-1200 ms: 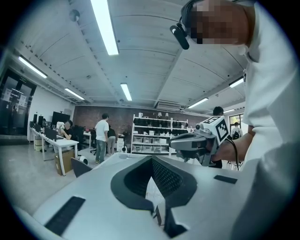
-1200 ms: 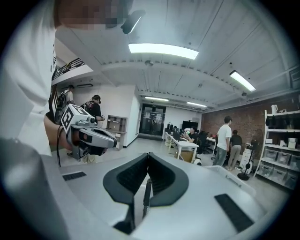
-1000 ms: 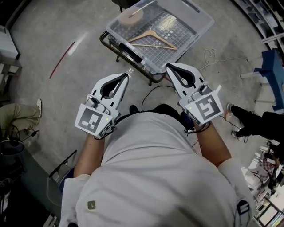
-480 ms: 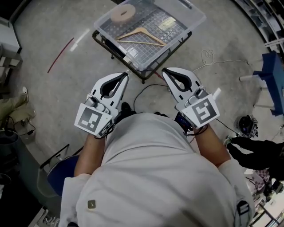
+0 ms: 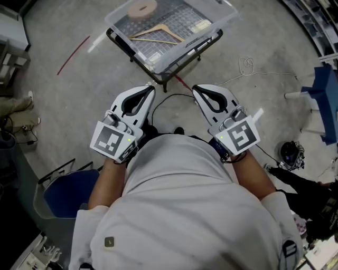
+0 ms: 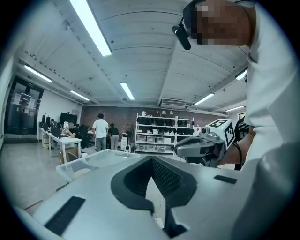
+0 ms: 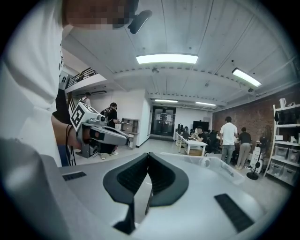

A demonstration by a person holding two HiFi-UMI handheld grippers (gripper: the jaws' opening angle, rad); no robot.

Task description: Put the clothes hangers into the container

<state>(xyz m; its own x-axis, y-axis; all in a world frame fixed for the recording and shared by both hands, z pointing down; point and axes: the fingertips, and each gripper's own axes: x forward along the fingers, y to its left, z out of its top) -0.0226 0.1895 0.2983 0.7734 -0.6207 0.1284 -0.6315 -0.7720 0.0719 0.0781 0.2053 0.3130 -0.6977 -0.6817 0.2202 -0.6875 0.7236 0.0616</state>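
Both tools are held side by side in front of the person's white shirt (image 5: 179,200), pointing away from the body toward the container (image 5: 185,47).

The left gripper (image 5: 150,88) has its jaws closed. In its own view the two dark pads meet at the tip (image 6: 151,158), leaving only the teardrop-shaped gap behind them, and nothing is caught between them. It touches nothing.

The right gripper (image 5: 195,88) is closed as well. In its own view the pads come together at the tip (image 7: 148,154) with nothing held and nothing against them. The two tips sit near each other but apart, over bare floor (image 5: 79,95).

The container is a clear plastic tub resting on a black stand (image 5: 122,45), well apart from both tips, with its near corner pointing toward the gap between them. It also shows ahead and to the left in the left gripper view (image 6: 93,161), and ahead and to the right in the right gripper view (image 7: 220,166).

One wooden hanger (image 5: 149,31) lies flat on the container's floor, about in the middle, running roughly along the near-left edge. A roll of tape (image 5: 142,8) lies in the far-left corner of the container, apart from the hanger.

A blue bin (image 5: 68,192) stands on the floor behind the person's left arm.
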